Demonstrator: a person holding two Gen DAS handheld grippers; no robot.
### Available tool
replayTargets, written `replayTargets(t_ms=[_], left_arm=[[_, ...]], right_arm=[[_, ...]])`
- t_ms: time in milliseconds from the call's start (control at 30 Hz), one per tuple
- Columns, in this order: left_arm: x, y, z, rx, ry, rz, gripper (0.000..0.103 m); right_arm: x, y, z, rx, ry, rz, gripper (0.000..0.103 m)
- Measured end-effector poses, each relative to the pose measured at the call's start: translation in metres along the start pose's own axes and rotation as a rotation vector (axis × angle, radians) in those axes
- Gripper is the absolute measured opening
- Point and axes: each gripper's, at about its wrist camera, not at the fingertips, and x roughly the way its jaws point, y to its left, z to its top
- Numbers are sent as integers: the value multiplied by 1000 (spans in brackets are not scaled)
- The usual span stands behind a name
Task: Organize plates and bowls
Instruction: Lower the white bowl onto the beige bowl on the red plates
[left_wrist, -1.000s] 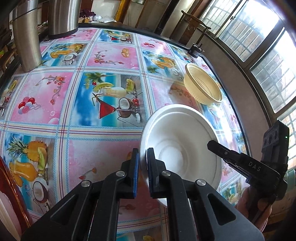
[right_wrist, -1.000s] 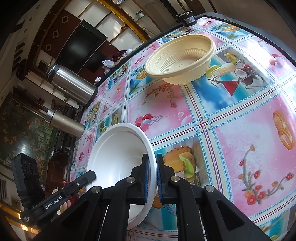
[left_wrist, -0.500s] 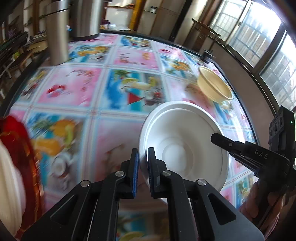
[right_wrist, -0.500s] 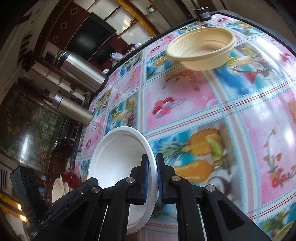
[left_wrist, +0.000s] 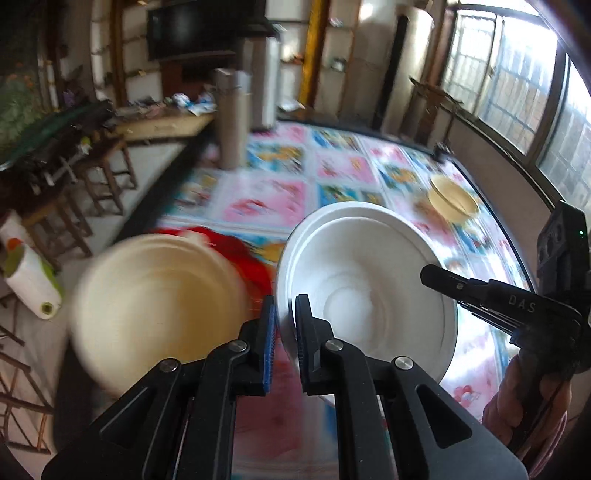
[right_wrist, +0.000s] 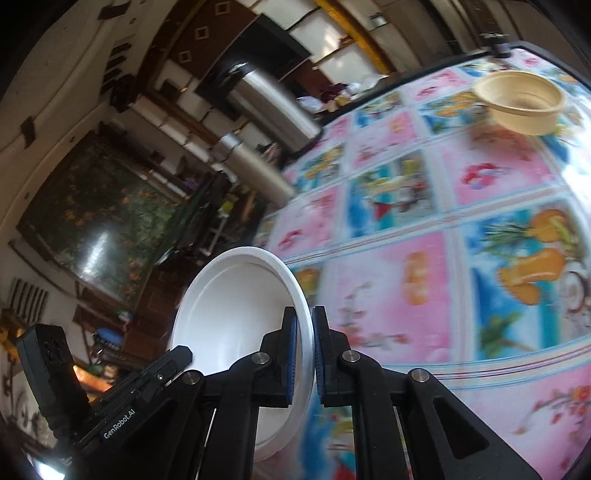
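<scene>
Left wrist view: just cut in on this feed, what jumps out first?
A white bowl fills the centre, lifted off the table and pinched at opposite rim edges by the left gripper and the right gripper. At lower left, a blurred stack of cream bowls sits close by. One cream bowl stands alone far back on the bright fruit-print tablecloth.
</scene>
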Motion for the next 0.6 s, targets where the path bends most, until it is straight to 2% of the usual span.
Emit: replayTargets(t_ms=[133,300,467,600], left_arm=[[-26,46,3,-68,-51,75,8],[-31,97,2,-167,-55,161,8],[-11,122,-2,-215,-7,220,9],[10,129,-9,-228,48,214,9]], right_arm=[[26,57,-4,-94,30,37,9],[71,108,-13,-154,84,64,9],[101,126,-21,-187,91,36,9],[117,118,-27,-195,101,-2,9]])
